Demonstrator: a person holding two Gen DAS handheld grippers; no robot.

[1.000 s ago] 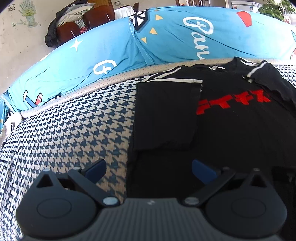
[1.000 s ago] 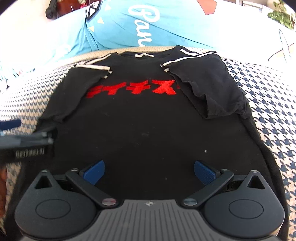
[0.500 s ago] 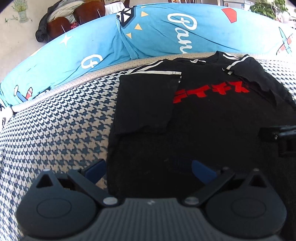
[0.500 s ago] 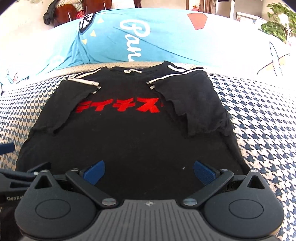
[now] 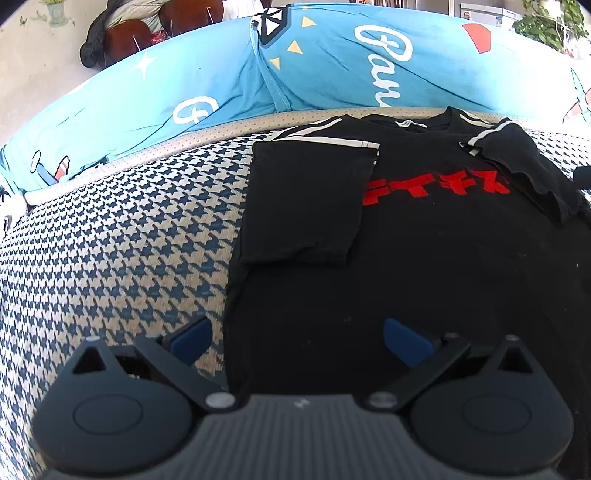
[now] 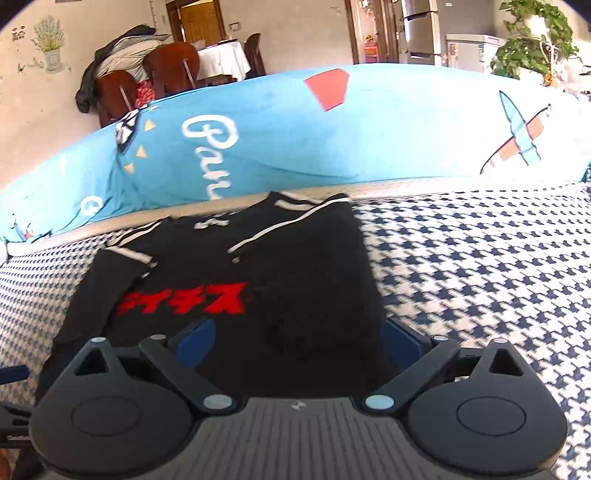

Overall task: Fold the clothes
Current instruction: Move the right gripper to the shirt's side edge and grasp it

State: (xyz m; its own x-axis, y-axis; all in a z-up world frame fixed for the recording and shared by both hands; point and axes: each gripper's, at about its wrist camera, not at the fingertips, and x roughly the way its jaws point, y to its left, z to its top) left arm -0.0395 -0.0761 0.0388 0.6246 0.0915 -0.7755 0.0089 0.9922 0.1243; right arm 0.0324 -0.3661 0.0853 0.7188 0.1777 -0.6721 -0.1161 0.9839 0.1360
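Note:
A black T-shirt point(image 5: 424, 266) with red characters and white-striped shoulders lies flat on the houndstooth cover point(image 5: 129, 221), both sleeves folded inward. My left gripper point(image 5: 299, 343) is open low over the shirt's left edge, which runs between its blue pads without being pinched. In the right wrist view the T-shirt point(image 6: 295, 266) sits left of centre. My right gripper point(image 6: 299, 341) hovers over its right side near the folded sleeve, jaws wide and closing, with fabric below them and no pad pressing on it. One blue fingertip point(image 6: 14, 370) of the left gripper shows at the left border.
A blue printed cushion cover point(image 6: 295, 147) rises behind the shirt. Bare houndstooth cover point(image 6: 480, 258) stretches right of it. Beyond stand wooden chairs point(image 6: 147, 77) with a coat, a fridge point(image 6: 421, 29) and a leafy plant point(image 6: 532, 40).
The right wrist view has lifted and swung right, so the shirt sits lower left and more room shows. The right gripper has left the left wrist view. Its pads stand slightly closer.

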